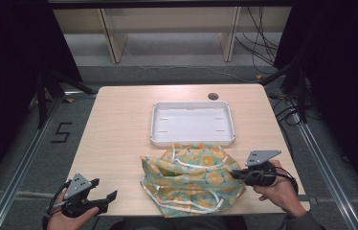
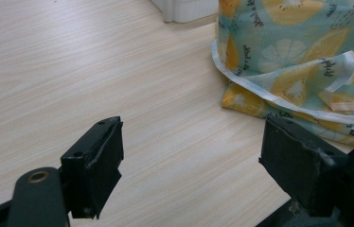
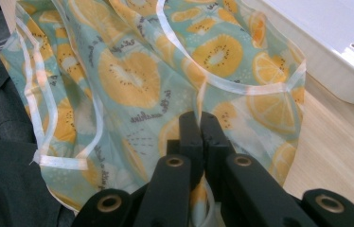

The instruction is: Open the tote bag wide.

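At lower center of the high view, a fruit-print cloth lies bunched on the desk below a white tray; the right gripper clamps its edge, while the left gripper gapes wide at lower left.

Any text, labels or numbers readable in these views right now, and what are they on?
"5": black mark on the floor left of the table.
Dark script lettering printed on the fruit-patterned cloth, in the right gripper view and the left gripper view: too blurred to read.
White tray: no text seen.
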